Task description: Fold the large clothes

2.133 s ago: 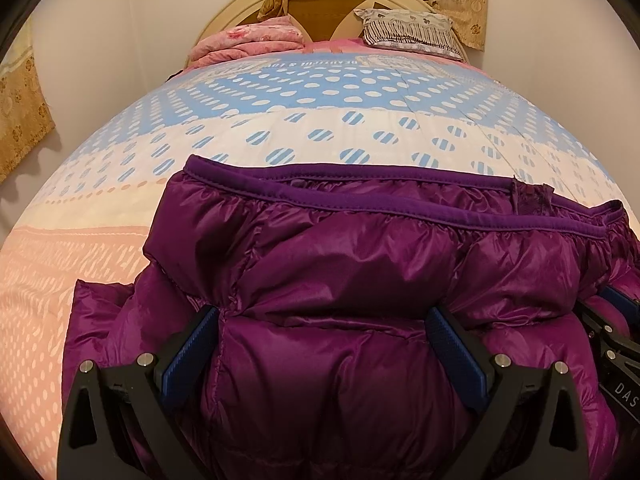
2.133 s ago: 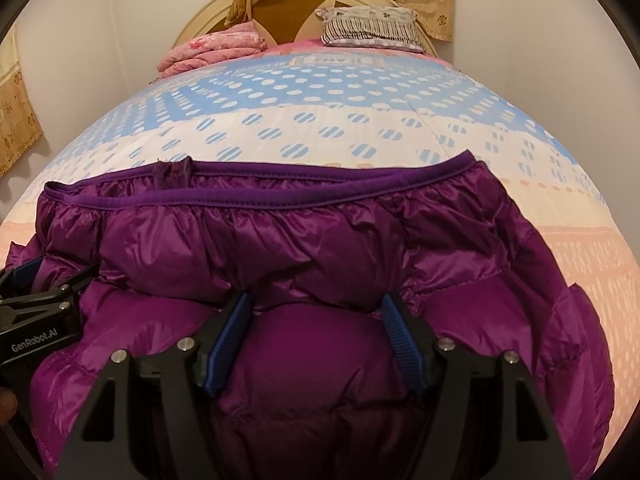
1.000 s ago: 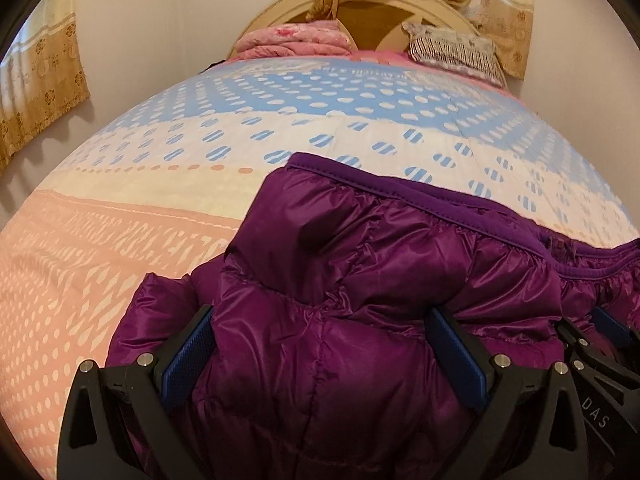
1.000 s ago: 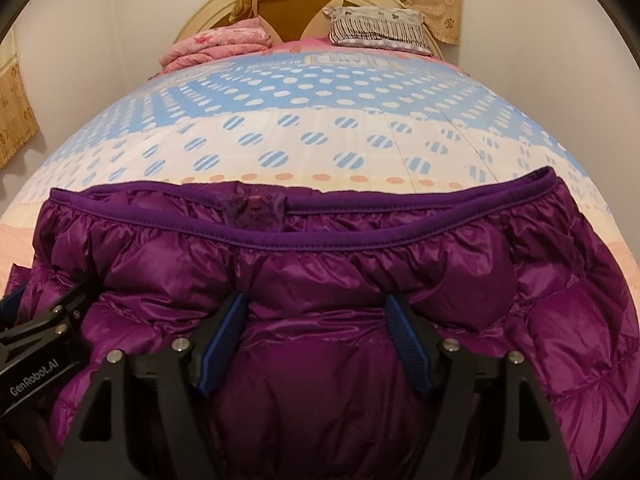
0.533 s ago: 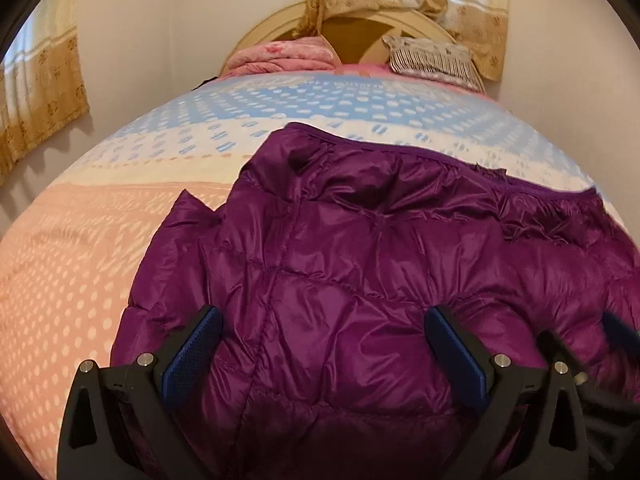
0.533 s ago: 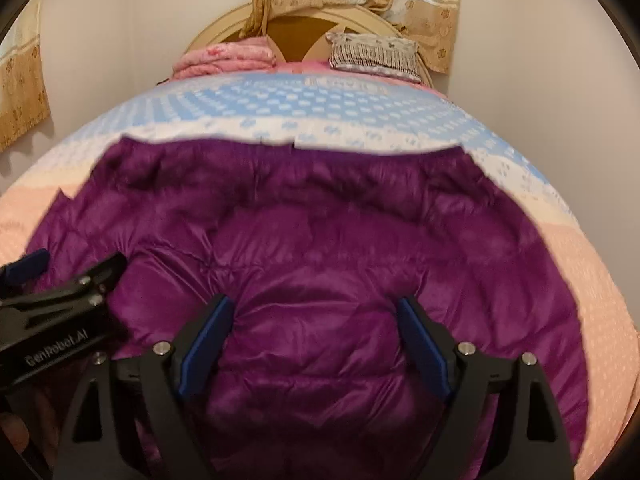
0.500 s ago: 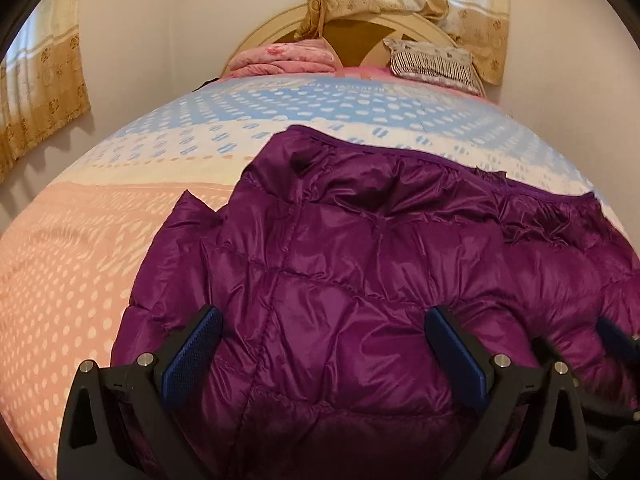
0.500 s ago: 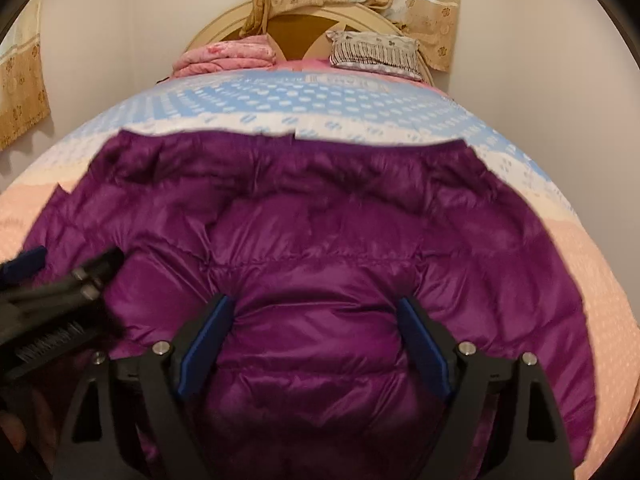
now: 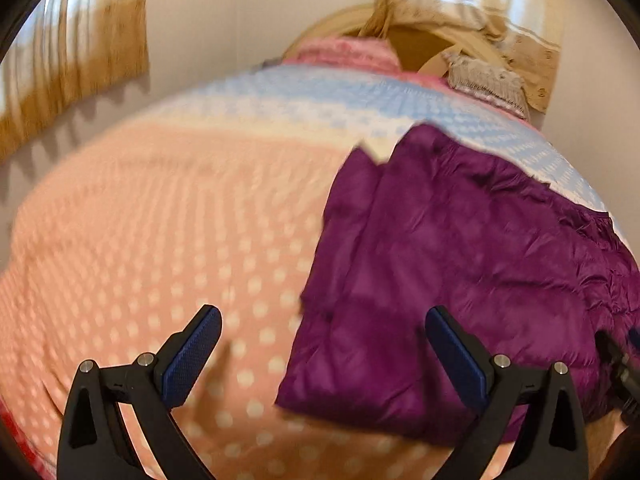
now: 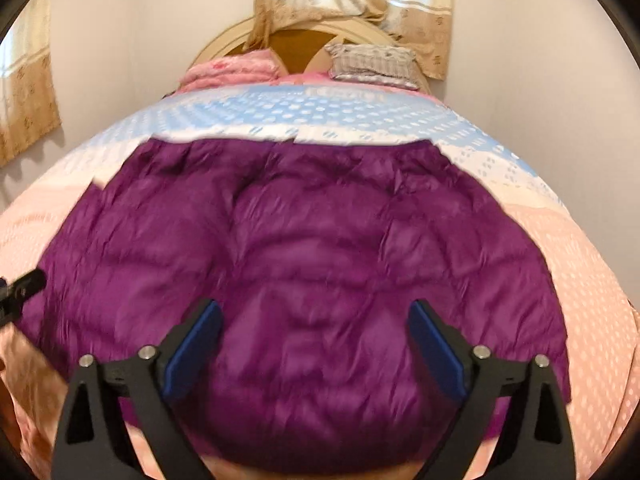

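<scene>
A purple quilted down jacket (image 10: 312,248) lies folded on the bed, its far edge toward the headboard. My right gripper (image 10: 314,332) hovers over its near part with jaws wide and still opening; the padding shows between the blue pads but they do not press it. In the left wrist view the jacket (image 9: 460,264) lies to the right. My left gripper (image 9: 322,340) stands open above its left edge and the pink dotted cover, holding nothing. The left gripper's tip (image 10: 24,286) pokes in at the right view's left edge.
The bedspread (image 9: 160,240) is pink with pale dots near me, cream and blue further back. A folded pink blanket (image 10: 236,68) and a striped pillow (image 10: 372,62) lie by the curved headboard (image 10: 296,42). Curtains hang behind and on the left wall.
Both grippers let go of the jacket and drew back from it; it now lies flat. The left gripper swung left, off the jacket onto the pink cover. The right jaws widened.
</scene>
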The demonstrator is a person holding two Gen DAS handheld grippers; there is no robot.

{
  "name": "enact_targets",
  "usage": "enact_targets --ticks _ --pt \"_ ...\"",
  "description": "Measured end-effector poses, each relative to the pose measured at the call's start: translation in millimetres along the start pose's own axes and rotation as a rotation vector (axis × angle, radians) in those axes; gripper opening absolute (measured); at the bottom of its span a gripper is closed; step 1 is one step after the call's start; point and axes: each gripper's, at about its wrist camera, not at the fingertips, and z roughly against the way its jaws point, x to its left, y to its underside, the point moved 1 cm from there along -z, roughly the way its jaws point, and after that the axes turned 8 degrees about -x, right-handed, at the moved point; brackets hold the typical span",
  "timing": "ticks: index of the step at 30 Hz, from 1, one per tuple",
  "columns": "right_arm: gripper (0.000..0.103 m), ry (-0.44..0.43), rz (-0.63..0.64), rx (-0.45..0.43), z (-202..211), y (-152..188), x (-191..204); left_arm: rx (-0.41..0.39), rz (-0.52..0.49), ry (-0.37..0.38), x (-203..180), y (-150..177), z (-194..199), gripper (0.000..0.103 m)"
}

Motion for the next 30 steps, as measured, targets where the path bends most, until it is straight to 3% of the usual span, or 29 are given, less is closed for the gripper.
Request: enact_targets --ticks 4,6,7,9,11,14,20,24,27,28,30 --pt "0.098 0.022 0.02 0.037 -17 10 2 0.049 0.065 0.093 -5 11 -7 0.101" --pt "0.1 0.023 0.025 0.068 -22 9 3 0.059 0.067 0.107 -10 14 -8 0.092" --pt "0.101 0.022 0.025 0.074 -23 9 0 0.068 0.071 0.134 -14 14 -9 0.082" --pt "0.102 0.026 0.024 0.077 -24 10 0 0.069 0.064 0.145 -20 14 -9 0.074" --pt "0.102 0.034 0.026 0.071 -24 10 1 0.077 0.057 0.186 -23 13 -10 0.044" --pt "0.102 0.047 0.042 0.062 -22 10 4 0.07 0.049 0.238 -25 8 -5 0.018" --pt "0.102 0.07 0.069 0.055 -18 7 13 0.025 0.051 0.238 -15 -3 12 0.011" --pt "0.101 0.036 0.105 0.035 -17 9 38 -0.024 0.037 0.19 0 -11 30 0.009" --pt "0.101 -0.056 0.118 0.021 -8 11 58 -0.069 0.023 0.146 16 -22 44 0.009" --pt "0.101 -0.125 0.117 0.009 0 9 61 -0.096 0.006 0.126 22 -27 52 0.009" --pt "0.101 -0.187 0.118 -0.052 20 4 56 -0.139 -0.026 0.107 24 -35 62 0.009"
